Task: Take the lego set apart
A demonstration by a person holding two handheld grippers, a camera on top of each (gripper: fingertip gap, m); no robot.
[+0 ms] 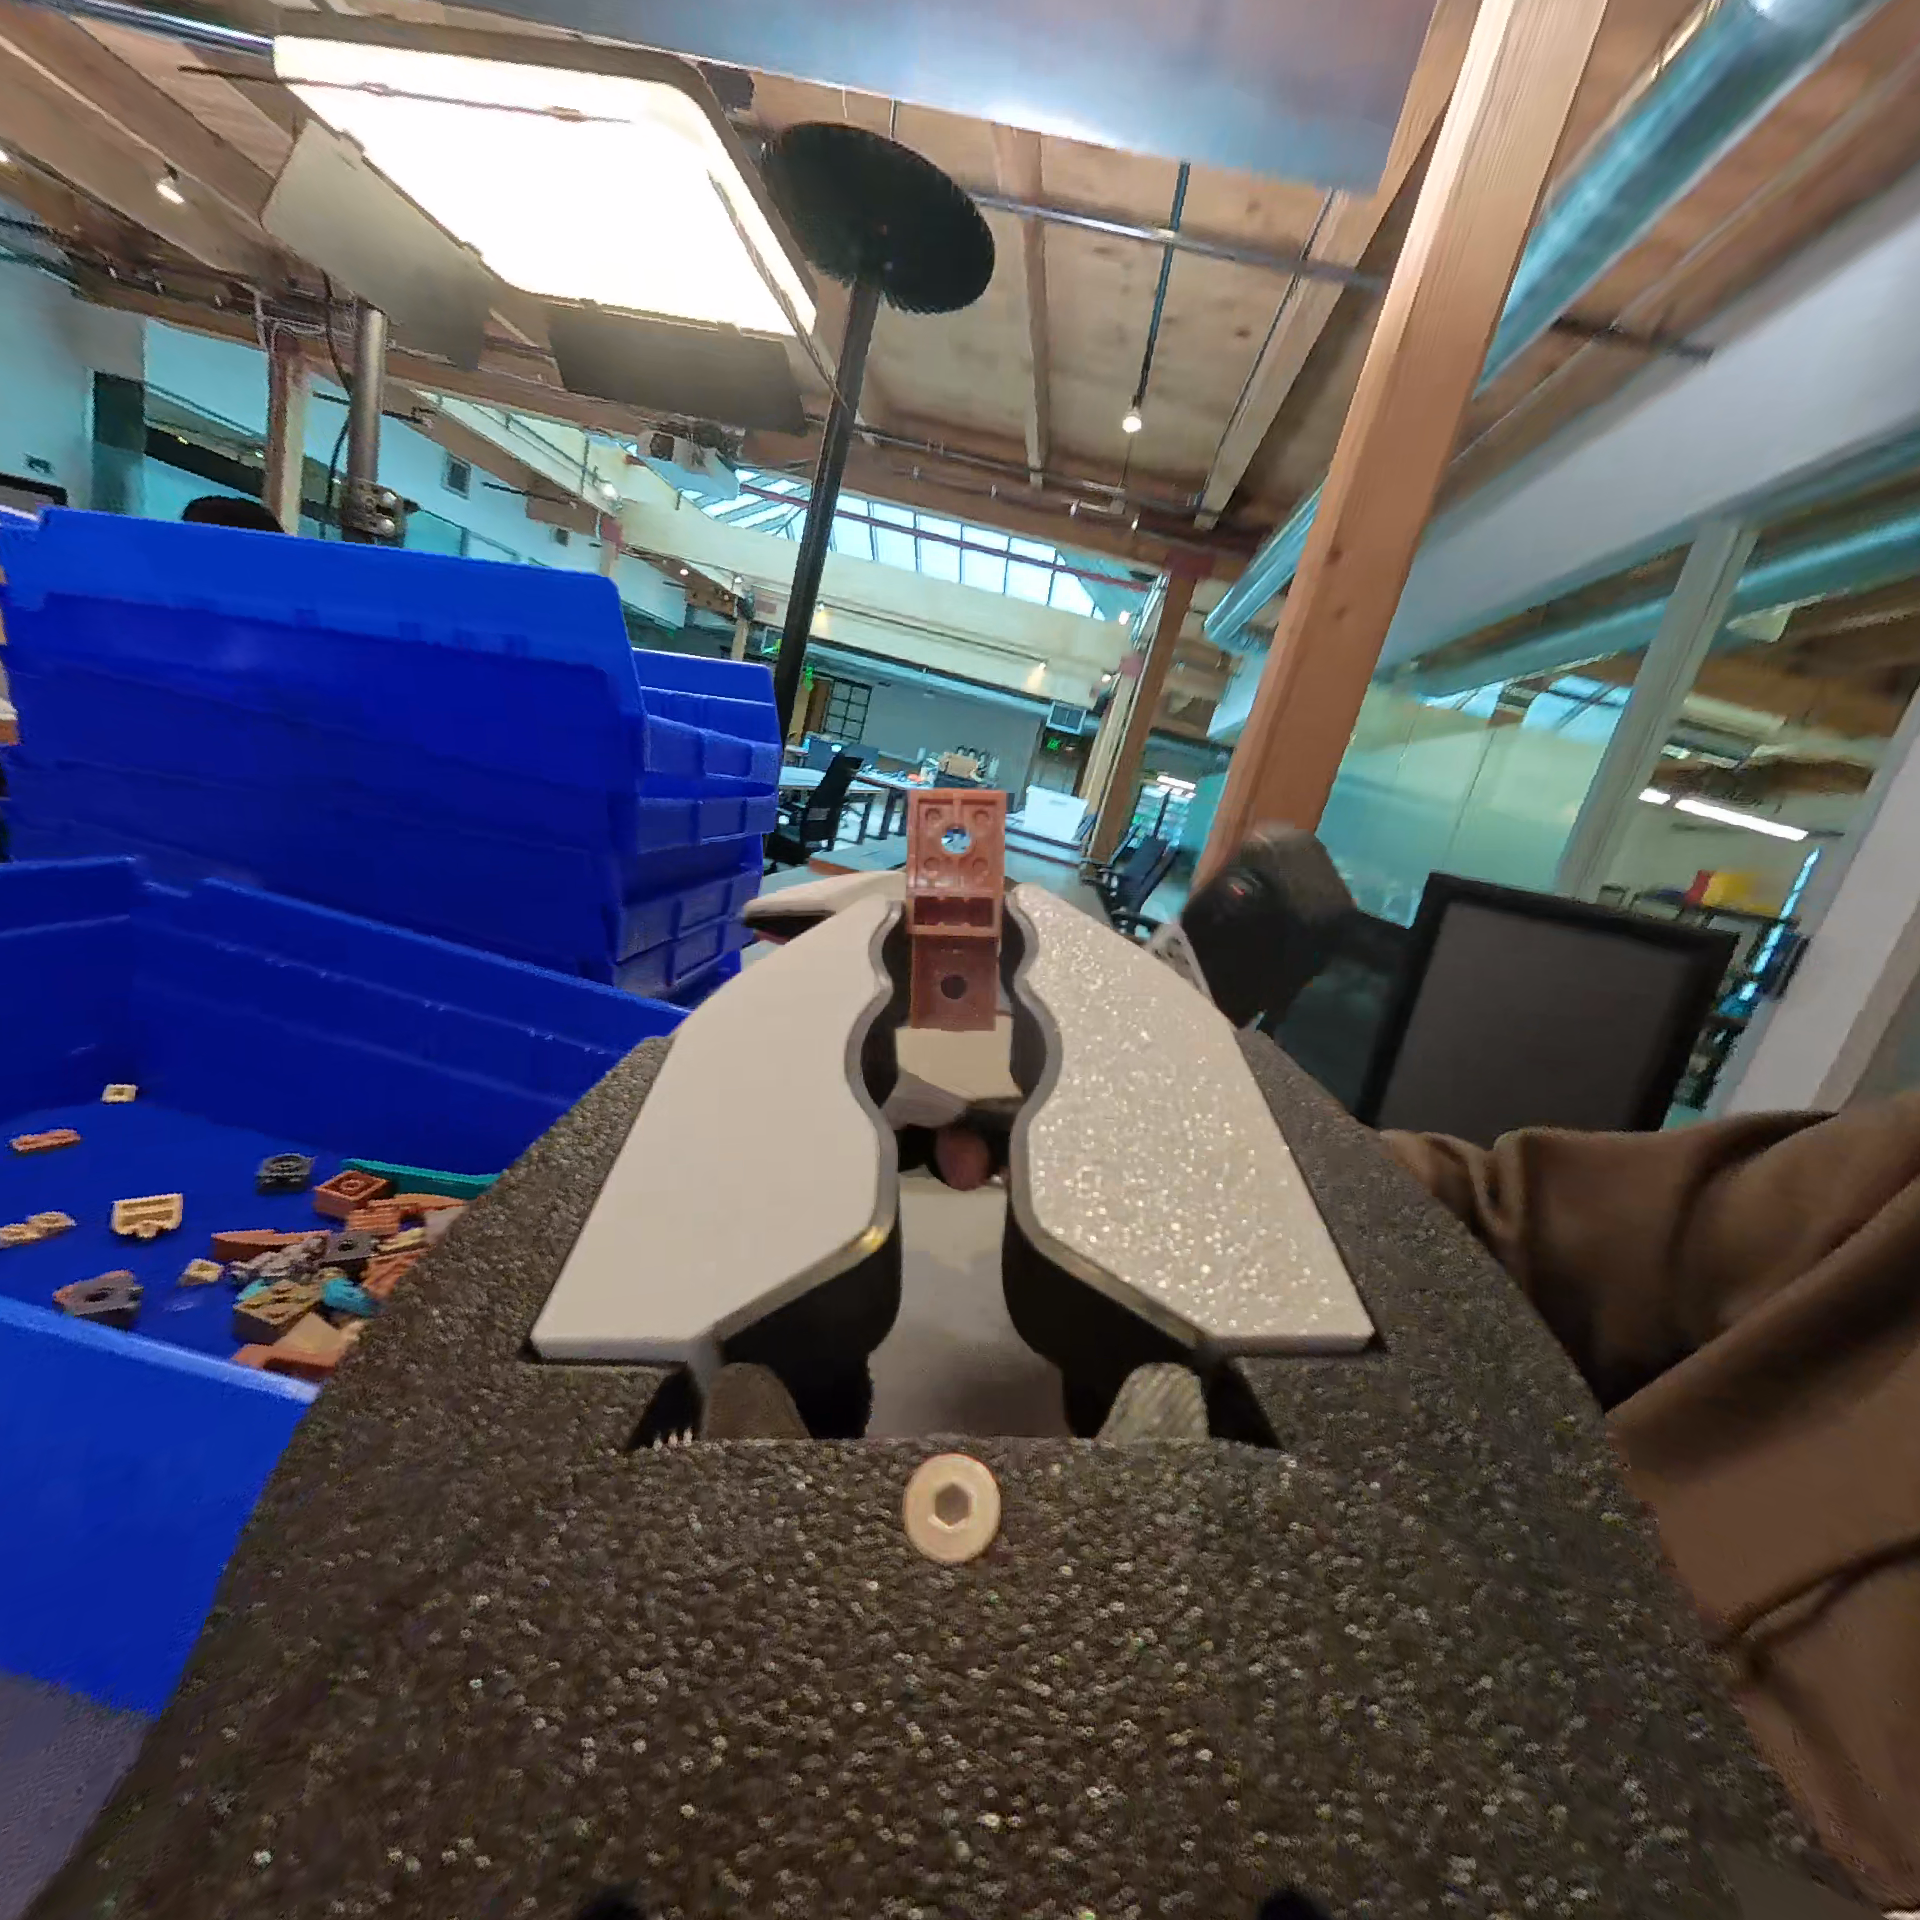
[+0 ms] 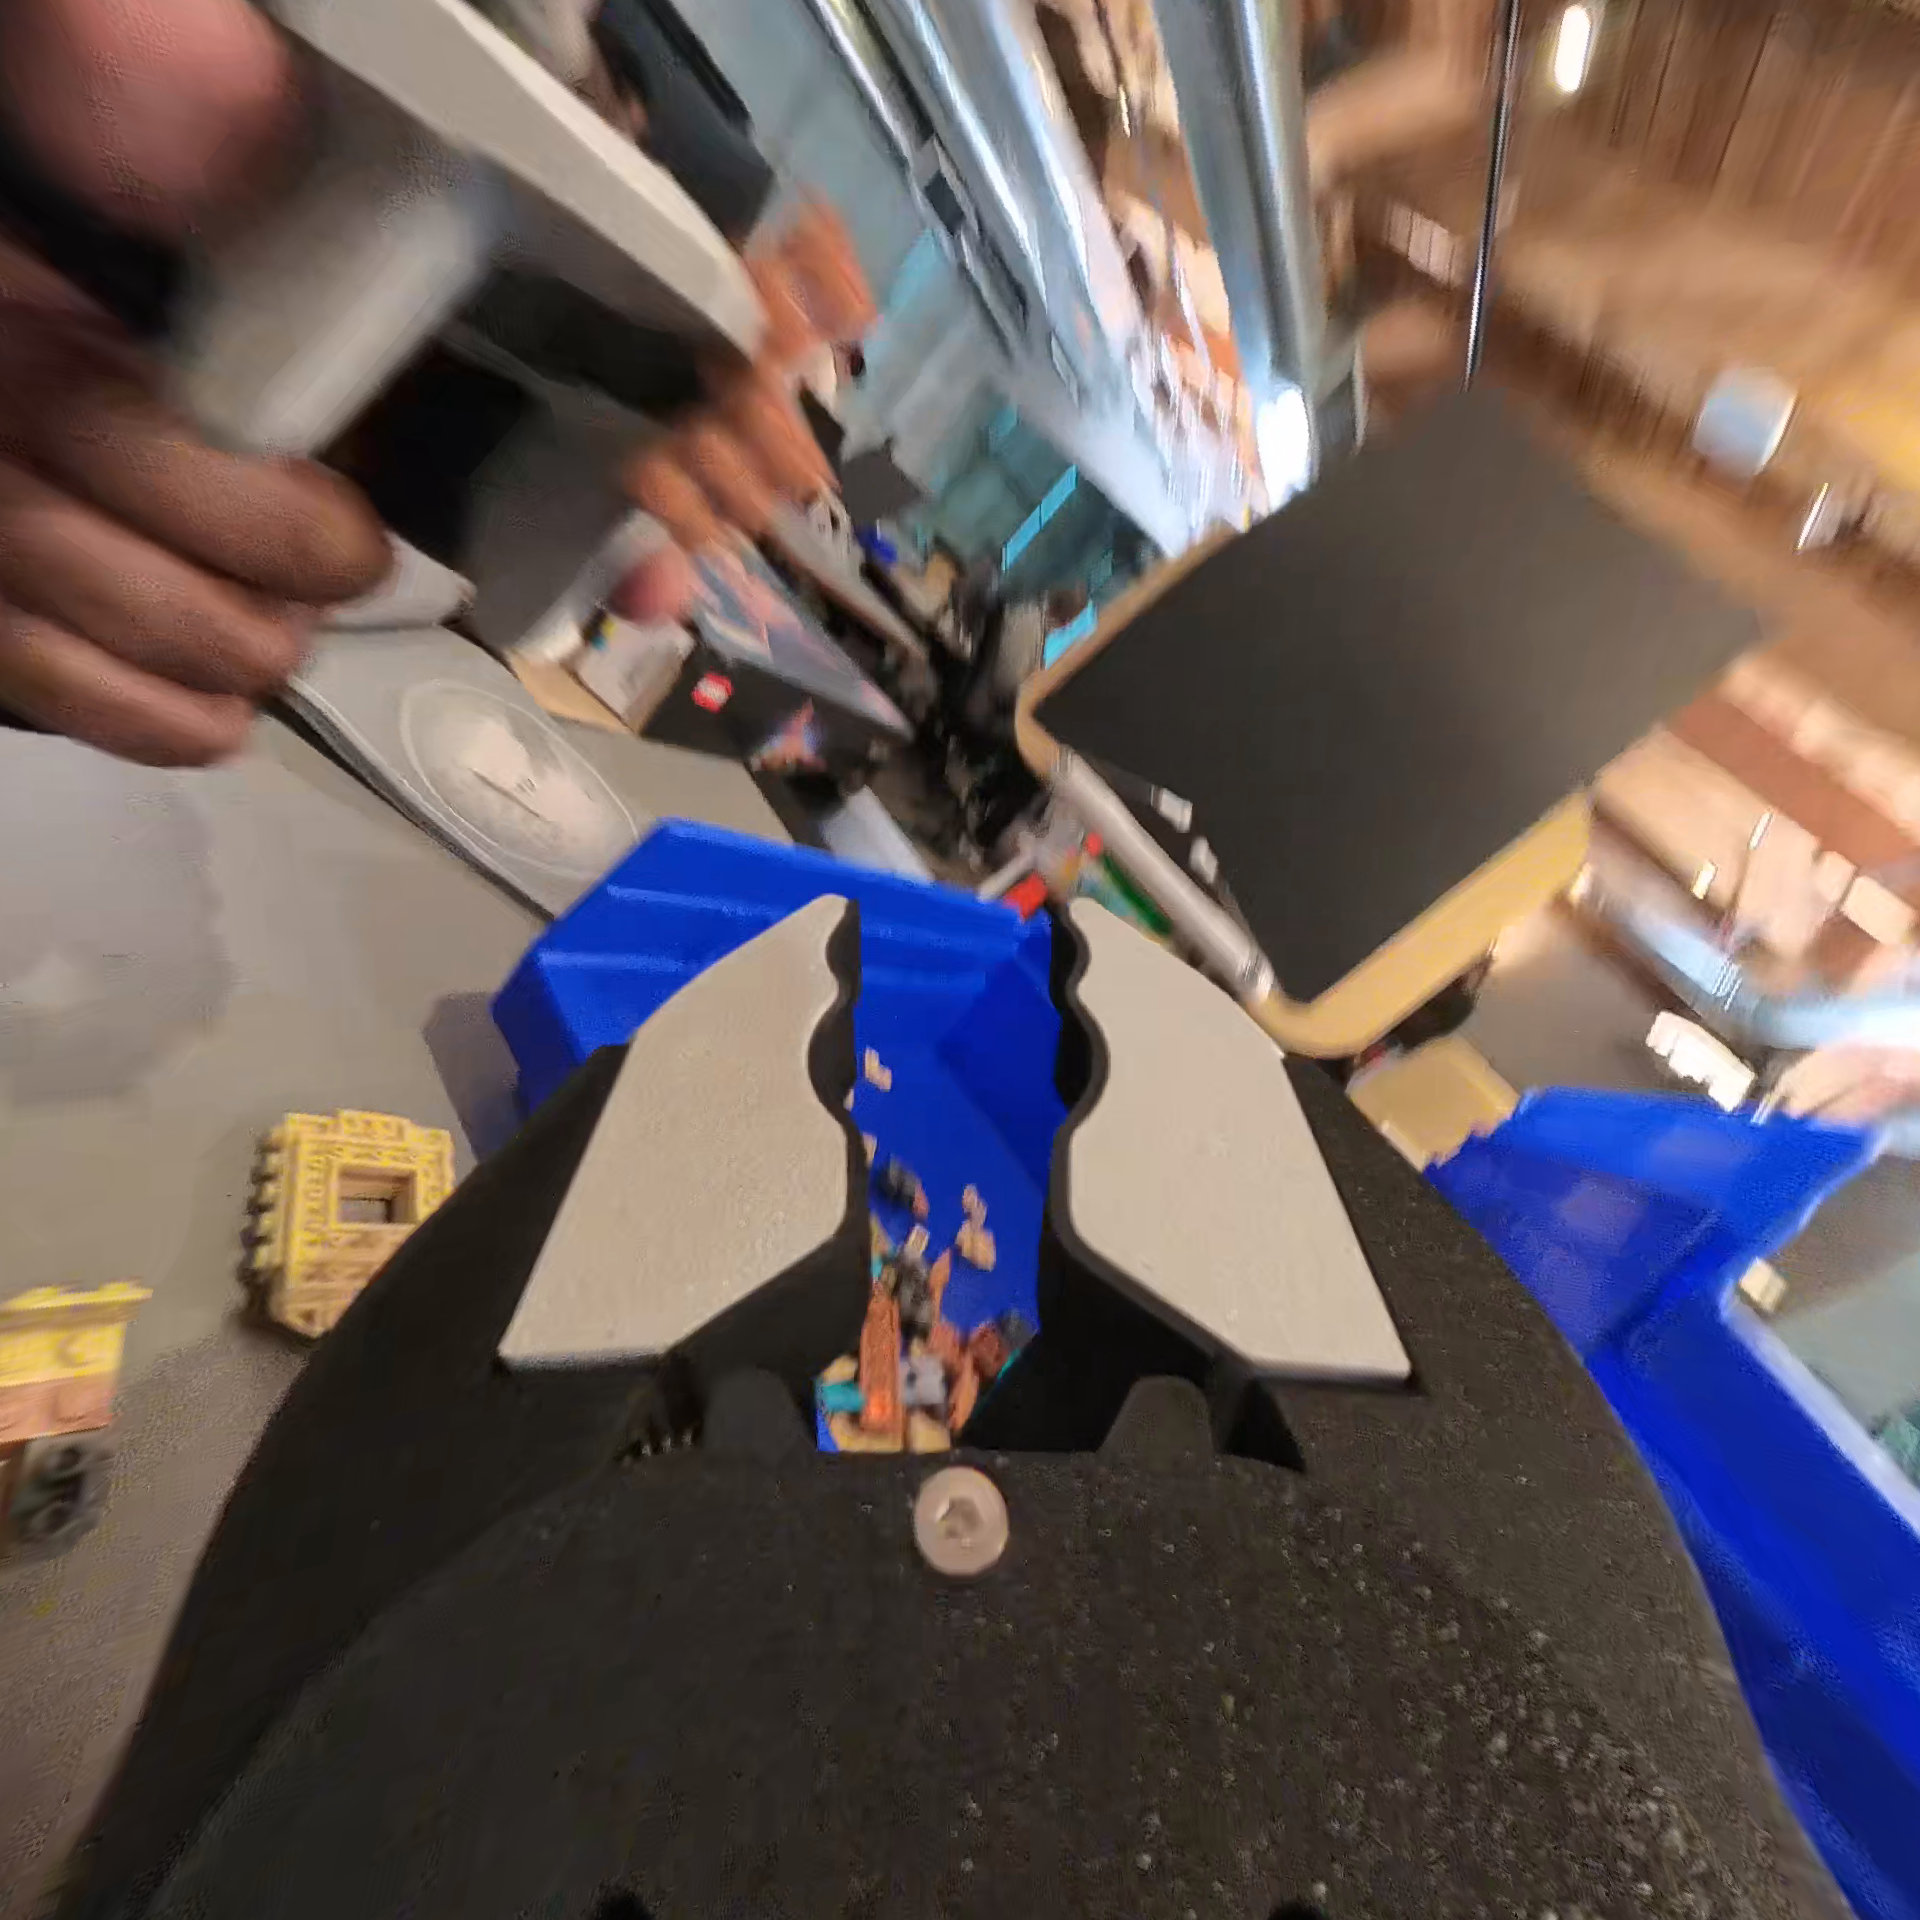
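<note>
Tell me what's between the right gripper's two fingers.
Nothing held: the right gripper stands open in the right wrist view. Through the gap shows the blue bin with loose bricks below.

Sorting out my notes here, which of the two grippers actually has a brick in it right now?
The left gripper: a reddish-brown brick stands clamped between its fingertips. The right gripper is open, with only the blue bin showing through its gap.

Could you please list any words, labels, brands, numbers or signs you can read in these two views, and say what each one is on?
Black box behind the blue bin: a red square logo, blurred; I do not quote it.
Small white labels by the grey table leg: too blurred to read.
Green lit sign far down the hall: too small to read.
Nothing else shows readable text.
</note>
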